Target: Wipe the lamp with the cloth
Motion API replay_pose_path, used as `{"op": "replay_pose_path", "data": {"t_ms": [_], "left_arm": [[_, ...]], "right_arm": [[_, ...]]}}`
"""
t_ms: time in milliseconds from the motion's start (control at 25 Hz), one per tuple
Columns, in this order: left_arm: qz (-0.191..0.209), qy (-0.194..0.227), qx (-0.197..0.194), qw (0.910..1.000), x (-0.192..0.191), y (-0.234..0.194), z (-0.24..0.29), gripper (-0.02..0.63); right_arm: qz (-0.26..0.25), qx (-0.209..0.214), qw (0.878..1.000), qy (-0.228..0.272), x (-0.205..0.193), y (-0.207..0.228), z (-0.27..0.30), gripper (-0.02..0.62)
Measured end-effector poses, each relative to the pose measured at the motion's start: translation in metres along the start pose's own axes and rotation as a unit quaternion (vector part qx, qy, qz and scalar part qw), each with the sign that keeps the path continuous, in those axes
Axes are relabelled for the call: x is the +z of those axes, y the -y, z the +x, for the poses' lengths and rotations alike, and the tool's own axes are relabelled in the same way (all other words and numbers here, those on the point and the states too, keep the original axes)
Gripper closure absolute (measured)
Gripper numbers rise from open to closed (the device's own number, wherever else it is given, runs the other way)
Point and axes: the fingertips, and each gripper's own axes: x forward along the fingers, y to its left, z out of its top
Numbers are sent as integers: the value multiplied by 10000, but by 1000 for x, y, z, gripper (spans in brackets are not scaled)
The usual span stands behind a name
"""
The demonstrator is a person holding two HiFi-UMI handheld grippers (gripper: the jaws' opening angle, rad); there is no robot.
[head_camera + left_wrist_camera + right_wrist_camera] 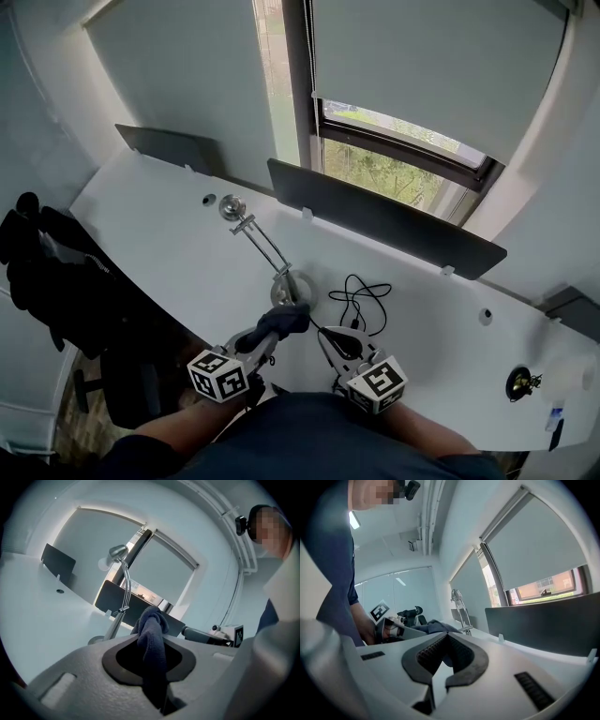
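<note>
Our left fingers pinch the cloth by the lamp; our right fingers are closed, empty. Beyond them, the white desk meets a window.

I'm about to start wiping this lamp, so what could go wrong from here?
The lamp is a thin arm on a small base; pushing the cloth sideways with the left gripper could tip or slide it, and the right gripper grips nothing to steady it. The black cable lies loose beside the base and could snag.

Before us, our white bench, bearing the lamp, a looped black cable and, along its far edge, dark panels.
</note>
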Motion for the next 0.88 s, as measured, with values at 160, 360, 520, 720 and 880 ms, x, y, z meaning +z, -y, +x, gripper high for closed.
{"op": "replay_pose_path", "data": {"t_ms": [160, 360, 520, 720, 880], "left_arm": [[128, 234, -190, 9995, 16, 27, -11, 548], [634, 454, -196, 9968, 25, 45, -21, 548], [694, 502, -195, 9961, 22, 49, -20, 548], [838, 530, -170, 9949, 22, 53, -22, 548], [985, 546, -201, 9934, 22, 59, -22, 548]], "right_arm": [[16, 100, 9999, -2, 0, -5, -1, 586], [-112, 247, 9996, 14, 3, -16, 2, 586], [-136, 362, 9993, -14, 1, -19, 3, 586], [-155, 466, 9988, -68, -1, -23, 5, 586], [-172, 555, 9982, -131, -4, -27, 5, 586]]}}
